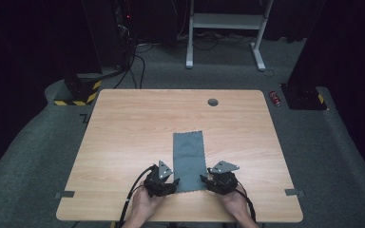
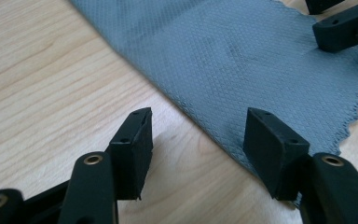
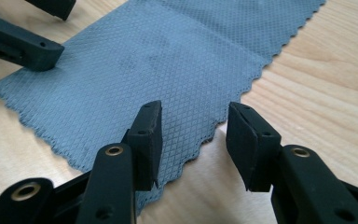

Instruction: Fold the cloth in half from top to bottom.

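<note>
Closing in on the grey cloth, which lies flat on the tabletop, the left gripper sits at the cloth's near-left corner, fingers released. The right gripper, at its near-right corner, also gapes. Nothing is gripped yet; nothing blocks them, and the cable hole lies well beyond the cloth.

Both forearms came in from the table's near edge. The left gripper lay low, jaws parted, and the right gripper faced it, jaws likewise apart; each hand clasped its gripper from behind.
</note>
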### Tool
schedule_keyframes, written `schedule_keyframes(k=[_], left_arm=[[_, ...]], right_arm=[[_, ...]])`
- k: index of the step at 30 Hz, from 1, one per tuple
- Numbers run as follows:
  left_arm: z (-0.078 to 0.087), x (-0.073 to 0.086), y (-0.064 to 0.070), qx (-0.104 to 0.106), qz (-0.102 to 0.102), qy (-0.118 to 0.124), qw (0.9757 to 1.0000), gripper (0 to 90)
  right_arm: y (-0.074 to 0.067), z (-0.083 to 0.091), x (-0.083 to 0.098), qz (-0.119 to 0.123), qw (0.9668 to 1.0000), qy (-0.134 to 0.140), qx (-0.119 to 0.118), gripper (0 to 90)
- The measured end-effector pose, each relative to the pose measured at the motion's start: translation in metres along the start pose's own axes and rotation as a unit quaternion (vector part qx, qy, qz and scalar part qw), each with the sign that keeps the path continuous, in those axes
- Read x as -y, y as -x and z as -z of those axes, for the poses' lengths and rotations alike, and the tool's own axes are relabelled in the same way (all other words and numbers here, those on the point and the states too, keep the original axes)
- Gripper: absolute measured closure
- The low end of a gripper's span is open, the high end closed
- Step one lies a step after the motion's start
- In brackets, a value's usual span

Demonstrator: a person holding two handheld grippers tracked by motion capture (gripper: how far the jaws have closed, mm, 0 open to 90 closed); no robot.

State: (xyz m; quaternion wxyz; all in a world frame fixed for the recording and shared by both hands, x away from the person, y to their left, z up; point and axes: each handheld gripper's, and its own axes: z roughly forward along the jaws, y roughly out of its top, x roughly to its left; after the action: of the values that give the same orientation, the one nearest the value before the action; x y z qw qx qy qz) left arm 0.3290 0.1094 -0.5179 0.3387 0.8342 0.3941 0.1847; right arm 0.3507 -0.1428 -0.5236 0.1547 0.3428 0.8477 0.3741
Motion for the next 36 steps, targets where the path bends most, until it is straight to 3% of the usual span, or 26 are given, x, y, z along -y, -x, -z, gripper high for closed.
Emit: schedule_keyframes(k=[5, 10, 12, 17, 21, 25, 29, 32, 36], left_arm=[[0.003, 0.003, -0.002, 0.010, 0.010, -0.002, 0.9999, 43.8], [0.003, 0.002, -0.009, 0.026, 0.020, -0.009, 0.9994, 41.2], [0.002, -0.001, -0.015, 0.035, 0.029, -0.004, 0.9990, 41.0], [-0.006, -0.015, -0.033, 0.049, 0.061, 0.004, 0.9969, 38.8], [-0.013, -0.026, -0.046, 0.044, 0.067, -0.001, 0.9968, 36.6], [-0.015, -0.036, -0.055, 0.056, 0.068, 0.003, 0.9961, 36.4], [-0.017, -0.043, -0.067, 0.064, 0.080, 0.008, 0.9947, 37.1], [-0.019, -0.049, -0.075, 0.063, 0.085, 0.002, 0.9944, 37.6], [-0.018, -0.050, -0.083, 0.055, 0.102, 0.032, 0.9928, 37.4]], right_arm=[[-0.009, 0.002, 0.000, 0.009, 0.9999, -0.006, -0.006, 57.7], [-0.006, 0.002, -0.004, 0.003, 0.9998, -0.020, -0.009, 52.5], [0.000, 0.002, -0.007, -0.005, 0.9999, -0.012, -0.004, 50.4], [0.021, -0.001, -0.022, -0.028, 0.9994, -0.008, -0.019, 47.2], [0.037, -0.005, -0.033, -0.043, 0.9986, -0.013, -0.028, 47.7], [0.052, -0.007, -0.044, -0.047, 0.9987, -0.003, -0.018, 51.8], [0.066, -0.009, -0.054, -0.066, 0.9974, 0.001, -0.030, 53.8], [0.072, -0.011, -0.060, -0.069, 0.9970, 0.004, -0.034, 55.6], [0.074, -0.015, -0.066, -0.065, 0.9971, 0.016, -0.037, 56.1]])
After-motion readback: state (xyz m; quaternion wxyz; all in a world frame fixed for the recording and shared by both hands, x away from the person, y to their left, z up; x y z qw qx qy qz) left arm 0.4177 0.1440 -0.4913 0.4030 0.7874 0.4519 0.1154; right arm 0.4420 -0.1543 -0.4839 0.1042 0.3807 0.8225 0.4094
